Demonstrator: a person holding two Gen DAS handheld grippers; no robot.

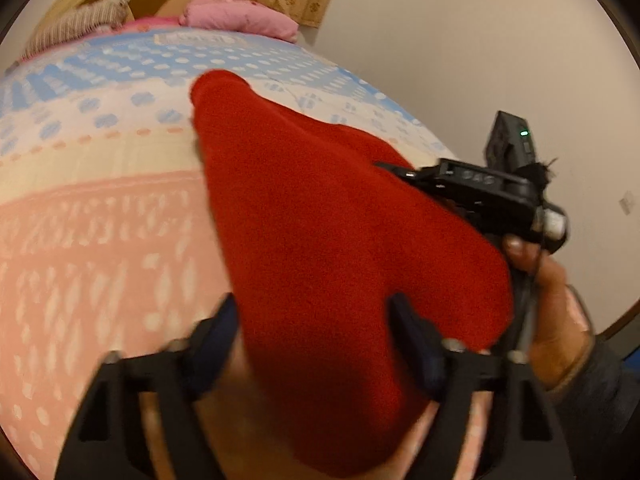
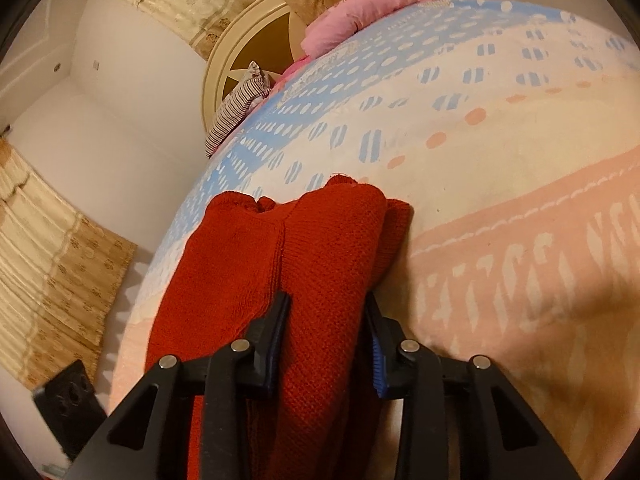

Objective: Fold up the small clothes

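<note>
Red knitted wool garment [image 2: 320, 280]: coarse, matt, ribbed seam. Pink-blue patterned cotton bedsheet [image 2: 500, 200]: smooth, matt. Black plastic gripper [image 2: 326, 320]: semi-gloss, shiny metal pins. Beige woven curtain [image 2: 60, 280], lower left: textured.

A bedsheet [image 1: 100, 208] covers the bed surface; it carries a pink band with white marks at the near side, a cream band with a dotted orange line in the middle, and a blue band with white dots at the far side. A pink pillow [image 1: 240, 16] lies at the far edge of the sheet. A striped fabric bundle [image 1: 80, 20] lies at the far left. A round cream headboard [image 2: 248, 40] stands behind them. Patterned beige curtains [image 2: 56, 264] hang along the plain wall [image 1: 460, 40].
</note>
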